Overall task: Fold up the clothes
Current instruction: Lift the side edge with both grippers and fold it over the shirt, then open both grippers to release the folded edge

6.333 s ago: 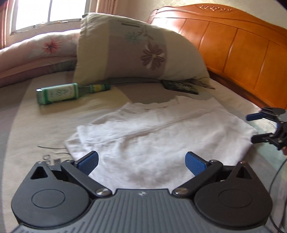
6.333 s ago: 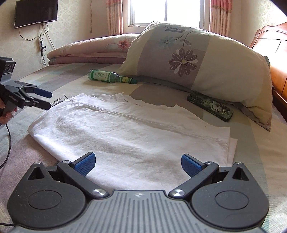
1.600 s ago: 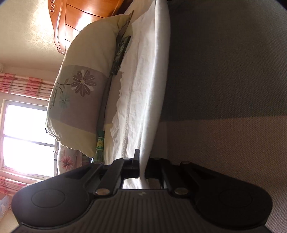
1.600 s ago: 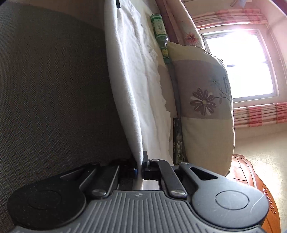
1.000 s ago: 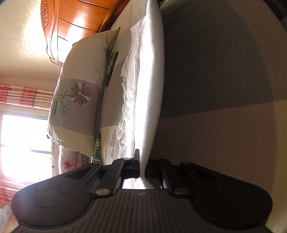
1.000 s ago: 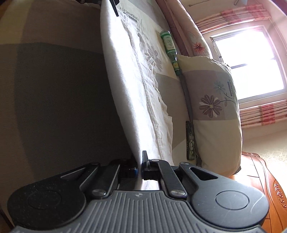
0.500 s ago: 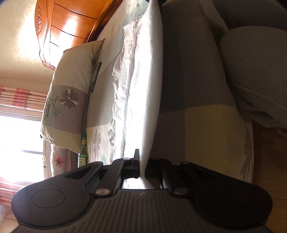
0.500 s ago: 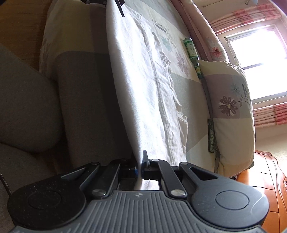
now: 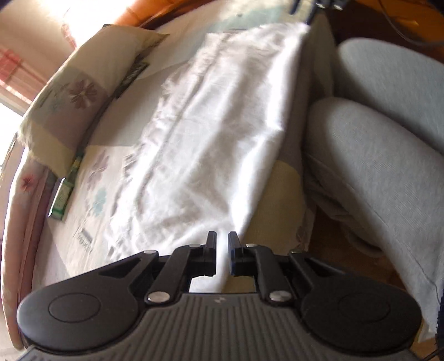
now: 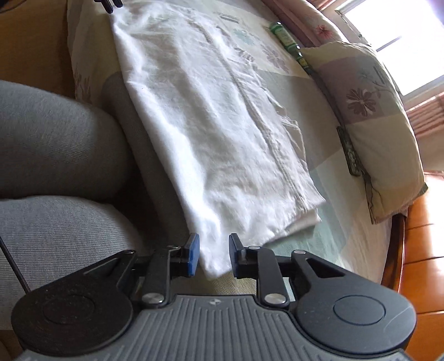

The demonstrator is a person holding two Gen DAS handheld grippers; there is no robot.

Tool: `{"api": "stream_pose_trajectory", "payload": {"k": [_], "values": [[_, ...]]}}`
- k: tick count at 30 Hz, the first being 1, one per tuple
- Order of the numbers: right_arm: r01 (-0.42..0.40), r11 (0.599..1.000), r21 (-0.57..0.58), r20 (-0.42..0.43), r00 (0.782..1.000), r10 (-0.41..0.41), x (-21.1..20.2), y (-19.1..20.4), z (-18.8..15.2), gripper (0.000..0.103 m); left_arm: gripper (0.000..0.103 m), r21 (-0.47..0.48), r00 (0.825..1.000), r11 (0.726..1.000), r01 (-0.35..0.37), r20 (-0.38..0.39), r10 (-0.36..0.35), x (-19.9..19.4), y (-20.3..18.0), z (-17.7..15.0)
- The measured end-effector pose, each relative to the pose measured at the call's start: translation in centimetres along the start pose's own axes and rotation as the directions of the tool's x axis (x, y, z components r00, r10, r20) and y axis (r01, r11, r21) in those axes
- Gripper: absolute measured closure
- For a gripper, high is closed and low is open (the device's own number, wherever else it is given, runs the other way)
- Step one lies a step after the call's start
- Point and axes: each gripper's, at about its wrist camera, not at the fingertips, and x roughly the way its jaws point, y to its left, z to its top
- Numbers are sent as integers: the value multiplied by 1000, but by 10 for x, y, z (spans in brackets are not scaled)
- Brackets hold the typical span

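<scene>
A white garment (image 9: pixel 216 125), folded into a long band, lies along the bed's near edge. In the left wrist view my left gripper (image 9: pixel 222 250) is shut on one end of it, the cloth pinched between the narrow-set fingers. In the right wrist view the other end (image 10: pixel 222 111) lies with its corner between the blue pads of my right gripper (image 10: pixel 214 255), which stands open with a gap on each side of the cloth. Each gripper's tip also shows at the far end in the other's view: the right gripper (image 9: pixel 310 8) and the left gripper (image 10: pixel 108 5).
A flowered pillow (image 9: pixel 69 91) (image 10: pixel 374 111) leans at the head of the bed with a dark flat case (image 10: pixel 351 152) beside it. A green bottle (image 9: pixel 63 194) (image 10: pixel 285 36) lies on the sheet. A person's grey-trousered legs (image 9: pixel 374 166) (image 10: pixel 55 138) press against the bed's edge. Wooden headboard (image 10: pixel 421 250) on the right.
The garment, held up as a taut edge-on band, has come down flat on the bed. Both grippers have rolled level, and the right gripper's fingers have parted.
</scene>
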Motion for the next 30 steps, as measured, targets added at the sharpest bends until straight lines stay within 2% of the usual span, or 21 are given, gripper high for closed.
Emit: {"api": "stream_pose_trajectory", "payload": {"k": [2, 3, 5, 7, 9, 12, 15, 17, 18, 19, 20, 21, 22, 24, 27, 29, 30], "values": [[8, 997, 79, 34, 999, -10, -4, -15, -2, 70, 92, -93, 998, 994, -55, 0, 56, 4, 21, -6], [10, 991, 134, 53, 998, -17, -4, -21, 0, 69, 93, -137, 998, 989, -57, -1, 57, 11, 28, -7], [-8, 969, 247, 99, 995, -17, -3, -29, 0, 64, 90, -208, 1000, 978, -12, 1, 12, 28, 40, -4], [-74, 935, 347, 151, 988, 22, 14, -41, 11, 62, 89, -247, 999, 968, 53, 4, -54, 40, 39, -9], [-139, 896, 421, 192, 979, 62, 27, -42, 17, 62, 87, -270, 997, 960, 69, -10, -75, 37, 33, -20], [-208, 849, 486, 184, 974, 133, 48, -33, 18, 60, 88, -304, 994, 948, 92, -32, -107, 34, 24, -36], [-200, 834, 514, 130, 979, 155, 60, -23, 5, 55, 76, -344, 989, 933, 102, -61, -131, 30, 24, -49], [-235, 782, 577, 150, 972, 181, 58, -34, -2, 53, 73, -355, 992, 931, 90, -51, -115, 28, 36, -48], [-237, 761, 603, 160, 971, 176, 56, -40, -3, 53, 73, -361, 994, 929, 86, -35, -105, 28, 44, -45], [-233, 744, 626, 184, 972, 149, 54, -48, -3, 50, 68, -369, 995, 926, 82, -18, -95, 28, 52, -43], [-229, 726, 649, 206, 971, 122, 51, -56, -2, 44, 60, -398, 996, 913, 84, 13, -86, 32, 62, -38], [-224, 709, 668, 223, 970, 97, 51, -63, 0, 39, 57, -427, 996, 900, 89, 44, -77, 37, 71, -33], [-215, 685, 696, 241, 969, 60, 50, -71, 3, 34, 57, -457, 995, 884, 100, 70, -77, 45, 79, -27], [-202, 652, 731, 256, 967, 12, 57, -80, 9, 33, 57, -490, 990, 861, 136, 102, -98, 66, 88, -16], [-221, 579, 785, 276, 961, -9, 79, -88, 11, 33, 57, -462, 989, 876, 141, 105, -104, 87, 83, -10], [-184, 548, 816, 228, 974, -13, 94, -88, 4, 33, 54, -453, 990, 881, 138, 92, -108, 95, 78, -15], [-158, 538, 828, 196, 980, -14, 101, -88, -1, 33, 51, -474, 987, 867, 153, 114, -112, 94, 80, -24]]}}
